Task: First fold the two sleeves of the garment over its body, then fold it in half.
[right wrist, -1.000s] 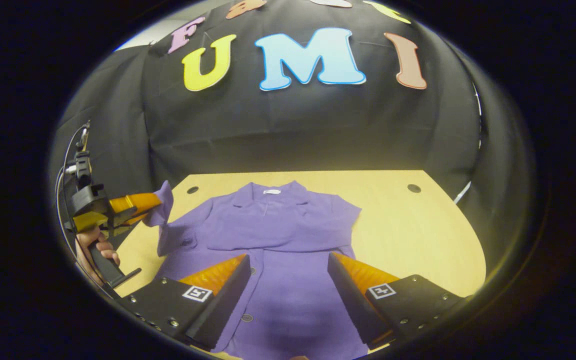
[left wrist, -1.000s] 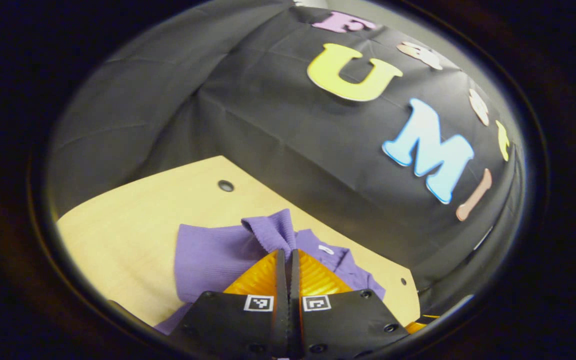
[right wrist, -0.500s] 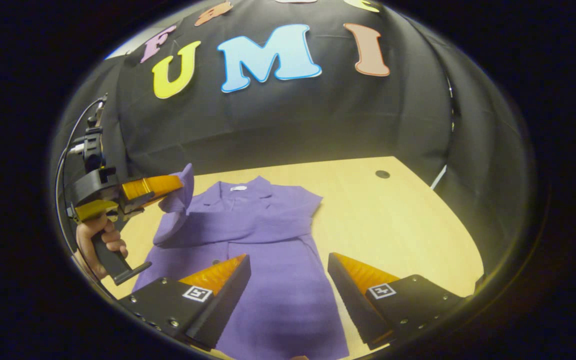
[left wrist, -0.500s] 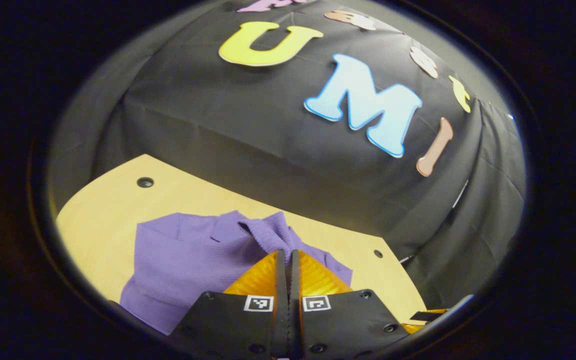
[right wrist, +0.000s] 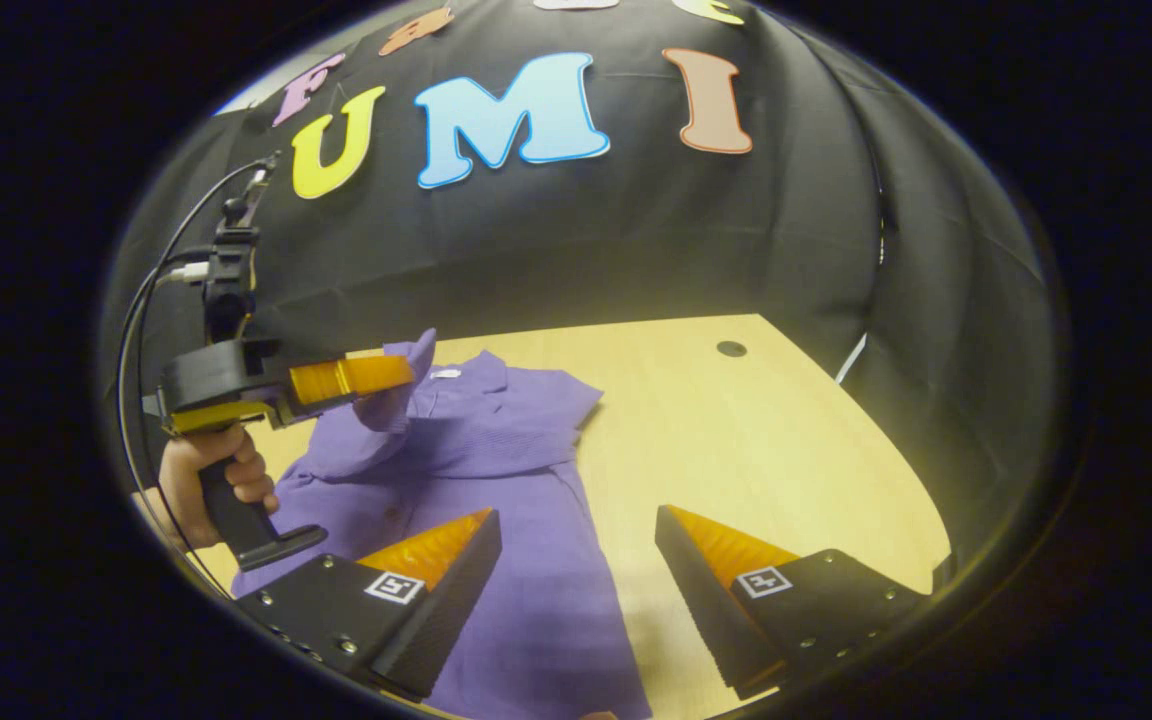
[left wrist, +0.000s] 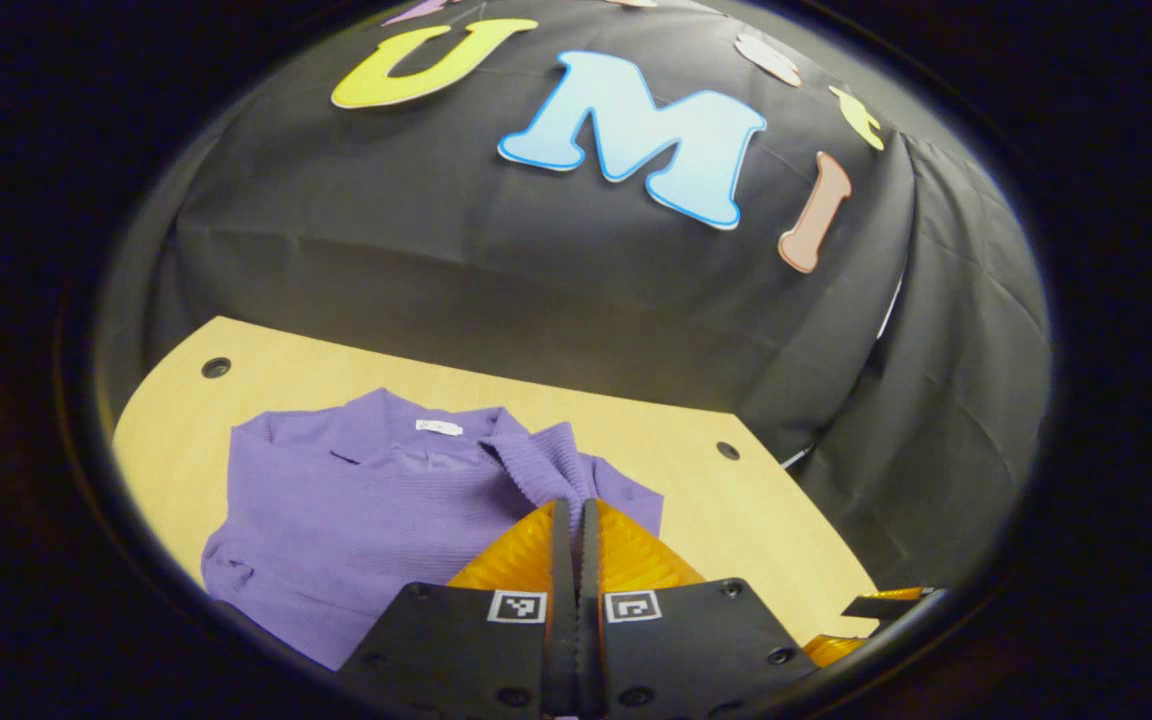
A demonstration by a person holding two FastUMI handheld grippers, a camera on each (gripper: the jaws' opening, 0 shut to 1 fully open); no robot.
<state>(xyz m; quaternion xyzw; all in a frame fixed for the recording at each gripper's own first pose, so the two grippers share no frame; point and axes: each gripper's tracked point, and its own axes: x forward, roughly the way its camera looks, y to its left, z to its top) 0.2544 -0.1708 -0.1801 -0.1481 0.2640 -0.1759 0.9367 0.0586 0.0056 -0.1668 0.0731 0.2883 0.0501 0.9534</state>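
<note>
Purple ribbed garment [right wrist: 496,450] with a small white neck label [left wrist: 438,427] lies on the pale yellow wood-toned worktop [right wrist: 766,440]

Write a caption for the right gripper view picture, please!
The left gripper lifts a purple shirt's sleeve over the wooden table.

One purple garment [right wrist: 496,470] on one wooden surface [right wrist: 766,450]; two tools, left tool [right wrist: 406,372] and right tool [right wrist: 576,530]; one hand [right wrist: 201,470]; two holes in the surface.
</note>
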